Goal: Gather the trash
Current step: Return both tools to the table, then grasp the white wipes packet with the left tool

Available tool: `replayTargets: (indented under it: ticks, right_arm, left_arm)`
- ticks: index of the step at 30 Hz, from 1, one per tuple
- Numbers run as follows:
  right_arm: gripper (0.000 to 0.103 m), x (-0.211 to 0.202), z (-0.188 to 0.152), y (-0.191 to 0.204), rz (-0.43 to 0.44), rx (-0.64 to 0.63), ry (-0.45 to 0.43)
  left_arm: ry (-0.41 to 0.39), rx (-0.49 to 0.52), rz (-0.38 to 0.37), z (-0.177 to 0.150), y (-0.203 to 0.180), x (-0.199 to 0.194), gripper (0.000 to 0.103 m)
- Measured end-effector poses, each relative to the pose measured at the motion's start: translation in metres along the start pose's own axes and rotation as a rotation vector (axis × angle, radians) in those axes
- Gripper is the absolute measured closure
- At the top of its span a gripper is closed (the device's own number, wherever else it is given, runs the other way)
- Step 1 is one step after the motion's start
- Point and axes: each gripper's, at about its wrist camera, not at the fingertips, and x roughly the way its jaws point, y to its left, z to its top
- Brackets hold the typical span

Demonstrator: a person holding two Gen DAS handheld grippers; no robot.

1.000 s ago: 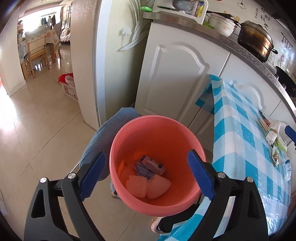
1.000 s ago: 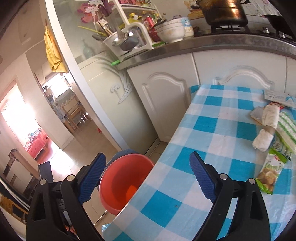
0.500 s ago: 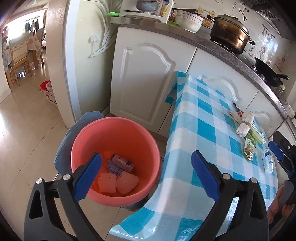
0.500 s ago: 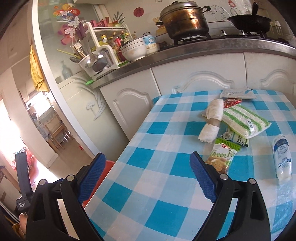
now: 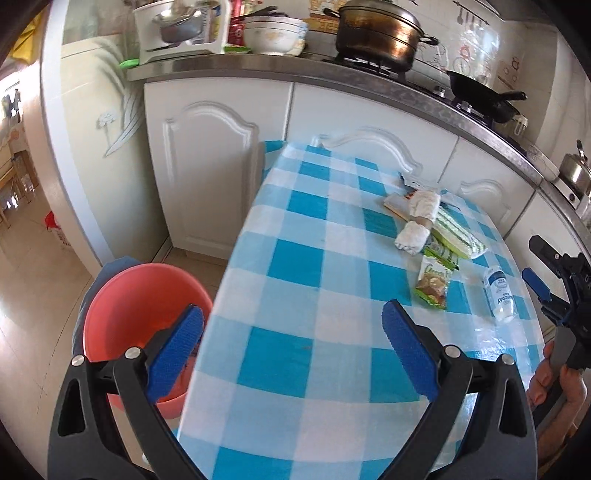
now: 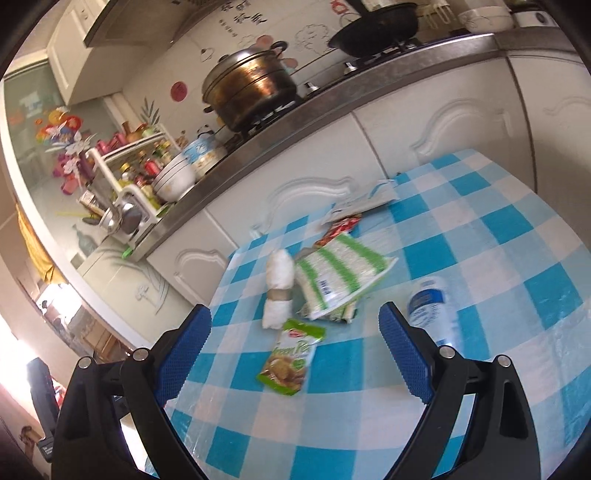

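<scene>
Trash lies on a blue-checked table (image 5: 295, 266): a green snack packet (image 6: 290, 360) (image 5: 433, 282), a white paper roll (image 6: 279, 290) (image 5: 419, 218), a green-striped bag (image 6: 341, 278), a small white bottle (image 6: 430, 310) (image 5: 498, 293) and a red wrapper (image 6: 338, 229). A pink bucket (image 5: 129, 306) stands on the floor at the table's left end. My left gripper (image 5: 291, 354) is open and empty above the table's near edge. My right gripper (image 6: 293, 360) is open and empty, with the snack packet between its fingers' lines; it also shows in the left wrist view (image 5: 546, 291).
White kitchen cabinets (image 5: 214, 173) run behind the table. The counter holds a brown pot (image 5: 376, 33), a black pan (image 5: 480, 96), bowls (image 5: 273, 33) and a dish rack (image 5: 177, 29). A doorway opens at the left onto tiled floor (image 5: 33, 266).
Both grippers swung right, away from the bucket and over the table. The right gripper came closer to the trash pile and the snack packet. Both stayed open.
</scene>
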Motion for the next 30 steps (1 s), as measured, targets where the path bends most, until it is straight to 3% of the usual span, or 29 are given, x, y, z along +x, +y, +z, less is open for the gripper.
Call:
replayTargets:
  ticks: [7,15,19,23,30]
  right_arm:
    - [0.01,-0.009,0.022,-0.077,-0.054,0.143,0.001]
    - [0.01,-0.016,0.024,-0.121,-0.054,0.228,-0.005]
    - [0.01,-0.017,0.024,-0.129,-0.044,0.237,-0.01]
    - [0.01,-0.016,0.024,-0.134,-0.039,0.242,-0.008]
    - [0.01,-0.019,0.029,-0.141,-0.014,0.255,-0.023]
  left_arm:
    - [0.003,0.173,-0.046,0.016,-0.08,0.021,0.005]
    - [0.018,0.278,-0.079,0.055,-0.149,0.061,0.005]
    - [0.062,0.281,-0.153,0.096,-0.186,0.093,0.005]
    - [0.116,0.317,-0.156,0.132,-0.225,0.137,0.005]
    - [0.142,0.183,-0.035,0.2,-0.273,0.225,0.006]
